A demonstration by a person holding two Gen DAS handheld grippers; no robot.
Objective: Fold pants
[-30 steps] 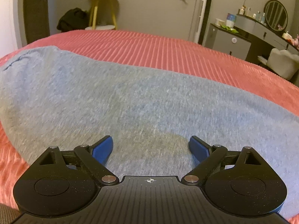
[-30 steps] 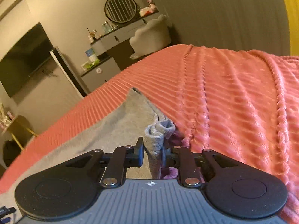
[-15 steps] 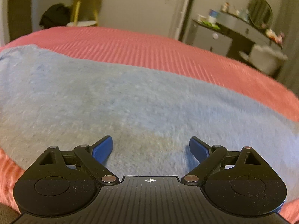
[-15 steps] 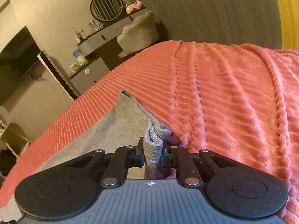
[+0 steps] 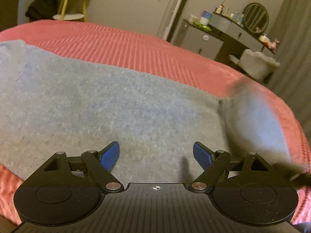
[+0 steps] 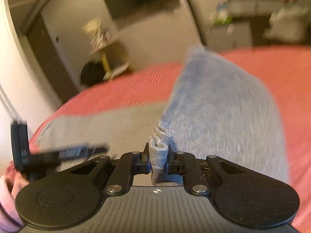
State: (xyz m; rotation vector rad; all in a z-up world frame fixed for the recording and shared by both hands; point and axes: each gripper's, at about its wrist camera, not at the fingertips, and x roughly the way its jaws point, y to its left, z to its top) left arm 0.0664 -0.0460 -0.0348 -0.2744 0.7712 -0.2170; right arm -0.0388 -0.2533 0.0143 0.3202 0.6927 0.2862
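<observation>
Pants (image 6: 223, 116), soft grey knit, blurred, perhaps lifted; my right gripper (image 6: 158, 161) pinches a bunched edge, left gripper (image 5: 155, 153) gapes, just narrowing, over ribbed coral bedspread (image 5: 136, 50).

Grey pants (image 5: 97, 101) flat on bed, one end lifted over

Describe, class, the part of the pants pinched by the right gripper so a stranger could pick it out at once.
Start at the red ribbed bedspread and the grey pants lying flat across it. One end is lifted off that flat cloth. At its tip, the bunched cuff is clamped in the right gripper, crumpled and ribbed, unlike the smooth fabric around it.
</observation>
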